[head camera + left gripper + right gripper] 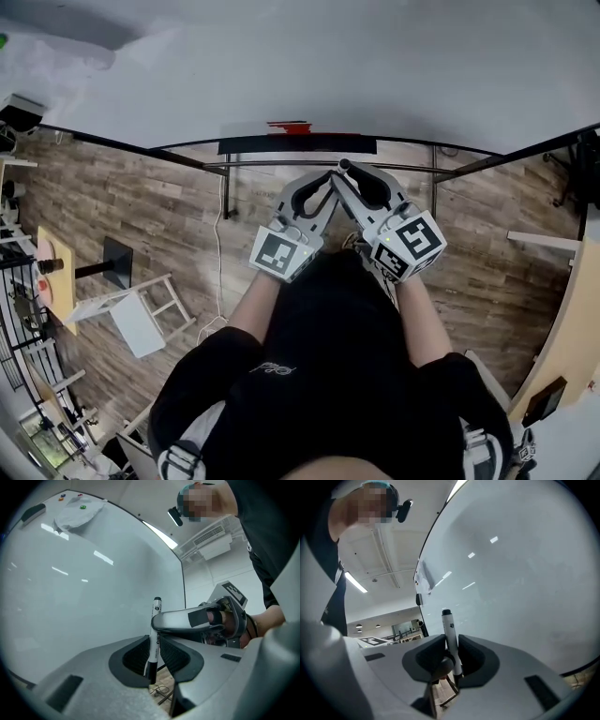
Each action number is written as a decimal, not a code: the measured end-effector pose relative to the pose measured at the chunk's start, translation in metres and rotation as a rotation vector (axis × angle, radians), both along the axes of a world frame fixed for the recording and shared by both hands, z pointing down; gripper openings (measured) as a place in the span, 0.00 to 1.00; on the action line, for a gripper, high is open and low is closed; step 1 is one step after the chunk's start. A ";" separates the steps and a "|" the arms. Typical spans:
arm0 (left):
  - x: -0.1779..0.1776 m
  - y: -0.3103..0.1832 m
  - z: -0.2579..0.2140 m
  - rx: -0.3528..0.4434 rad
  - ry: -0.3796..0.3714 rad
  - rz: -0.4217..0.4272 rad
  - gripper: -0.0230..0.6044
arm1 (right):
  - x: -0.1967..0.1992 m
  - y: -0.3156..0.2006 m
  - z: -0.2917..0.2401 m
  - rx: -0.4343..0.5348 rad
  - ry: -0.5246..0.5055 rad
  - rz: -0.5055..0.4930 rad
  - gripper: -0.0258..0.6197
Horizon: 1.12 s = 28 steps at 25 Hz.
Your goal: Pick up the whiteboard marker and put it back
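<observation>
The whiteboard marker (156,609), white with a black cap end (449,627), stands upright in front of the whiteboard (375,66). My left gripper (151,656) is shut on its lower barrel, with the pads (136,656) pressing on it from both sides. My right gripper (451,660) comes in from the other side and is shut on the same marker; its grey finger (187,619) crosses the barrel just above my left jaws. In the head view both grippers meet tip to tip, left (326,183) and right (345,172), just below the board's ledge (295,144). The marker itself does not show there.
A red object (289,127) lies on the dark ledge. A sheet of paper (77,515) held by magnets and a dark eraser (33,512) are on the board. On the wooden floor stand a white stool (141,314) at the left and a table edge (567,328) at the right.
</observation>
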<state>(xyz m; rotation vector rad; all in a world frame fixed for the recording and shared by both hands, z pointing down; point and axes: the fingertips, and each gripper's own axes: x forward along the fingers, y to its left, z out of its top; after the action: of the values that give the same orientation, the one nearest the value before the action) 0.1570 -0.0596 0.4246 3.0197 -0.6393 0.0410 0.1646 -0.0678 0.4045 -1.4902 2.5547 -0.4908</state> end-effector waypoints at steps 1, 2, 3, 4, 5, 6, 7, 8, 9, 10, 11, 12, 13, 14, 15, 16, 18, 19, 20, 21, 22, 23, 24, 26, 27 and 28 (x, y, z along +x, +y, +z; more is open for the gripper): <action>-0.003 -0.001 0.001 -0.008 -0.003 -0.010 0.15 | -0.003 -0.001 0.001 -0.001 0.009 -0.002 0.14; -0.007 -0.003 0.001 -0.016 -0.003 -0.019 0.15 | -0.006 -0.003 0.002 -0.004 0.021 -0.005 0.14; -0.011 -0.003 0.001 -0.024 0.003 -0.023 0.15 | -0.010 -0.005 0.003 -0.008 0.031 -0.008 0.13; -0.017 -0.004 0.001 -0.033 0.013 -0.024 0.15 | -0.016 -0.007 0.003 -0.011 0.041 -0.011 0.13; -0.023 -0.006 0.001 -0.040 0.018 -0.026 0.15 | -0.023 -0.009 0.003 -0.012 0.050 -0.015 0.13; -0.031 -0.008 0.001 -0.043 0.013 -0.028 0.15 | -0.031 -0.011 0.003 -0.013 0.060 -0.019 0.13; -0.040 -0.011 0.002 -0.042 0.003 -0.031 0.15 | -0.038 -0.014 0.002 -0.015 0.066 -0.022 0.12; -0.048 -0.013 0.002 -0.042 -0.006 -0.032 0.15 | -0.046 -0.016 0.001 -0.015 0.067 -0.023 0.12; -0.055 -0.015 0.002 -0.044 -0.012 -0.034 0.15 | -0.052 -0.018 -0.001 -0.014 0.066 -0.020 0.12; -0.063 -0.017 0.002 -0.047 -0.017 -0.037 0.15 | -0.057 -0.021 -0.003 -0.009 0.069 -0.013 0.12; -0.073 -0.019 0.003 -0.050 -0.025 -0.043 0.15 | -0.060 -0.024 -0.005 0.000 0.084 -0.001 0.12; -0.083 -0.022 0.005 -0.051 -0.035 -0.054 0.15 | -0.062 -0.028 -0.007 0.009 0.113 0.011 0.12; -0.095 -0.025 0.007 -0.055 -0.042 -0.068 0.15 | -0.064 -0.032 -0.008 0.017 0.158 0.022 0.12; -0.108 -0.029 0.009 -0.061 -0.043 -0.085 0.15 | -0.065 -0.035 -0.008 0.022 0.217 0.033 0.12; -0.122 -0.031 0.011 -0.069 -0.038 -0.106 0.15 | -0.067 -0.036 -0.008 0.024 0.287 0.040 0.12; -0.136 -0.034 0.013 -0.078 -0.031 -0.130 0.14 | -0.068 -0.036 -0.006 0.024 0.363 0.044 0.12; -0.160 -0.040 0.018 -0.102 -0.023 -0.182 0.10 | -0.071 -0.036 0.000 0.015 0.527 0.042 0.12; -0.171 -0.044 0.022 -0.117 -0.029 -0.204 0.08 | -0.073 -0.035 0.005 0.008 0.615 0.037 0.12; -0.180 -0.048 0.028 -0.133 -0.040 -0.223 0.08 | -0.075 -0.035 0.012 -0.003 0.702 0.030 0.12; -0.188 -0.050 0.034 -0.149 -0.052 -0.237 0.07 | -0.077 -0.034 0.021 -0.020 0.778 0.020 0.12; -0.194 -0.052 0.041 -0.164 -0.062 -0.245 0.06 | -0.078 -0.033 0.029 -0.043 0.835 0.011 0.12; -0.198 -0.051 0.048 -0.178 -0.074 -0.249 0.05 | -0.078 -0.032 0.038 -0.072 0.870 0.006 0.12; -0.201 -0.050 0.054 -0.189 -0.088 -0.250 0.05 | -0.077 -0.031 0.047 -0.103 0.895 0.005 0.12; -0.201 -0.048 0.068 -0.215 -0.120 -0.250 0.05 | -0.070 -0.030 0.062 -0.152 0.977 0.010 0.12; -0.199 -0.047 0.074 -0.232 -0.128 -0.249 0.05 | -0.066 -0.031 0.068 -0.165 1.044 0.006 0.12; -0.197 -0.047 0.079 -0.251 -0.125 -0.248 0.05 | -0.063 -0.031 0.074 -0.173 1.113 -0.005 0.12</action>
<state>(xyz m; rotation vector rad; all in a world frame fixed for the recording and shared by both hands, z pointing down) -0.0397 -0.1063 0.5032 2.6930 -0.9372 0.2781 0.1013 -0.0990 0.4784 -2.2705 3.3188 0.2396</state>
